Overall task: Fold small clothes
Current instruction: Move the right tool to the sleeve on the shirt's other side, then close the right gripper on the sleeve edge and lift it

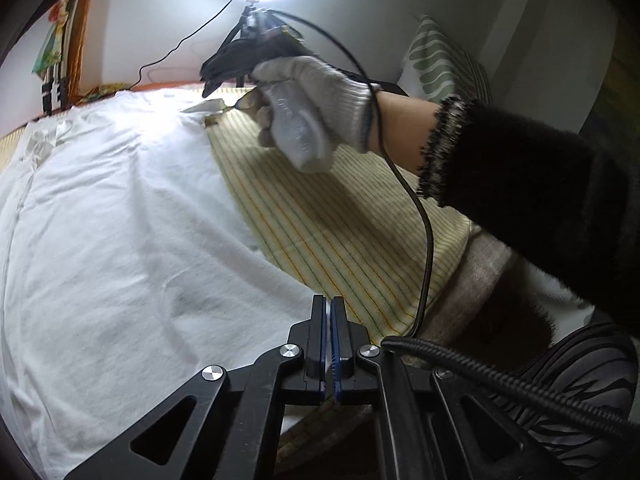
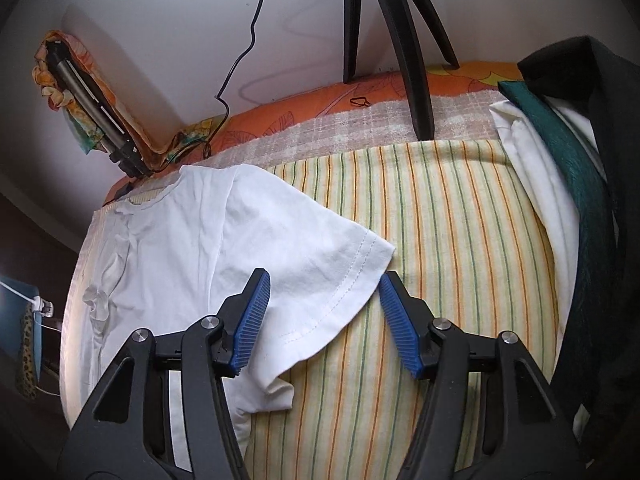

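One white T-shirt (image 2: 192, 240) lies spread on the striped sheet (image 2: 440, 220), occupying the sheet's left portion; its collar points toward the far edge by the wall. The short sleeve (image 2: 320, 256) extends rightward onto bare stripes, with its stitched hem forming the shirt's right-hand boundary.

Right gripper (image 2: 324, 312): jaws stand partly open and straddle the sleeve hem — left pad over the fabric, right pad just off the hem over the sheet. Neither pad presses on the cloth.

Left gripper (image 1: 328, 320): jaws fully closed at the shirt's near right edge, where white fabric meets the sheet. Whether cloth is pinched between the pads cannot be told from this view.

In the left wrist view, a gloved hand (image 1: 316, 108) on the right gripper's handle hovers above the sheet's far side; a black cable (image 1: 424, 216) trails from it across the stripes.

Open room: the middle band of the sheet, right of the sleeve, is bare. Folded garments — white, green, black (image 2: 576, 184) — are stacked along the right edge. Tripod legs (image 2: 416, 80) stand at the far edge.
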Demonstrator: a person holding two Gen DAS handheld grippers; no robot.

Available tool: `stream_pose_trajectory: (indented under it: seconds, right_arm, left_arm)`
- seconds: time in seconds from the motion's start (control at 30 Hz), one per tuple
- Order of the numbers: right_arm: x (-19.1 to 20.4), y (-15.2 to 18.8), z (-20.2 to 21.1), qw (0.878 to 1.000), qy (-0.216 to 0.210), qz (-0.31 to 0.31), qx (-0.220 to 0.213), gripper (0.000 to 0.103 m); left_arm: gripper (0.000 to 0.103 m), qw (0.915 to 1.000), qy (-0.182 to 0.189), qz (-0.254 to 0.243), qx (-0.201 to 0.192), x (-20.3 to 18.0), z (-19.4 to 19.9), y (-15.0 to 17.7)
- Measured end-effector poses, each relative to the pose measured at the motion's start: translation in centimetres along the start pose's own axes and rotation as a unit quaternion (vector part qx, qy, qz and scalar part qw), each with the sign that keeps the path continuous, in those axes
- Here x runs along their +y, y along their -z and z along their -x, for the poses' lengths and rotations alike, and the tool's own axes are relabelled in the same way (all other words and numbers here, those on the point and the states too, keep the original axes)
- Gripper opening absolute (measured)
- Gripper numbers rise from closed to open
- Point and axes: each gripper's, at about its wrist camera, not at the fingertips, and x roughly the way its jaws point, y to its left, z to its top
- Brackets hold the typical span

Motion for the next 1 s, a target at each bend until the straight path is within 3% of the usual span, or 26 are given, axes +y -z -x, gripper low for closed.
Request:
stream_pose_trajectory:
  seconds: [0.03,0.1,0.17,0.23,0.33,0.43,0.53,0.6,0.67,0.8,0.87,0.93,0.97,1.0]
  right_arm:
    - [0.2,-0.1,-0.2,1.0,0.006,0.006,-0.003,0.049]
    - [0.4,-0.3,-0.6,1.0,0.014,0.012,-0.003,0.028]
    - [0.5,-0.5,-0.9,1.0,0.007,0.016,0.007,0.013]
    - [0.5,-0.6,-0.8,1.0,0.01,0.02,0.009,0.013]
    - [0.3,-0.6,-0.6,1.0,0.01,0.022,0.011,0.013]
    - [-0.3,-0.6,-0.4,1.0,-0.002,0.009,0.017,0.013]
    - [-0.7,-0.7,-0.1,1.0,-0.004,0.007,0.021,0.015]
    - [-0.7,-0.8,0.2,1.0,-0.005,0.009,0.022,0.03]
    - [-0.8,-0.9,0.5,1.0,-0.005,0.009,0.018,0.046]
    - [-1.4,-1.2,0.5,1.0,-0.009,-0.008,0.01,0.053]
    - [-1.8,-1.1,0.1,0.999,-0.02,-0.028,0.012,0.053]
    - [-1.6,-1.1,-0.1,0.999,-0.019,-0.025,0.005,0.053]
    - [-1.3,-1.1,-0.2,1.0,-0.016,-0.02,0.006,0.052]
    - [-1.0,-1.0,-0.3,1.0,-0.012,-0.014,0.005,0.042]
  left_arm:
    - [0.0,1.0,0.0,0.0,0.001,0.0,-0.1,0.0]
    - [0.0,1.0,-0.004,-0.001,0.005,-0.1,-0.3,0.1]
    - [0.0,0.9997,-0.02,-0.016,0.006,-0.4,-0.3,0.3]
    - [0.003,0.9985,-0.037,-0.039,0.013,-1.0,-0.2,0.5]
    - [0.023,0.9954,-0.06,-0.075,0.001,-2.2,0.6,1.0]
    - [0.032,0.9895,-0.073,-0.125,-0.008,-3.8,0.8,1.4]
    - [0.032,0.9833,-0.08,-0.163,0.013,-4.7,-0.2,1.7]
    - [0.032,0.9802,-0.093,-0.17,0.041,-4.5,-1.4,1.9]
    - [0.036,0.9811,-0.092,-0.165,0.039,-4.0,-1.5,1.9]
    - [0.027,0.9838,-0.075,-0.16,0.032,-3.5,-1.4,1.9]
    - [0.009,0.9887,-0.058,-0.135,0.031,-2.4,-1.2,1.5]
    - [0.004,0.9937,-0.041,-0.098,0.034,-1.7,-1.2,1.1]
    - [0.003,0.9957,-0.031,-0.08,0.035,-1.2,-1.1,0.9]
    - [0.003,0.9972,-0.023,-0.063,0.034,-0.7,-0.9,0.8]
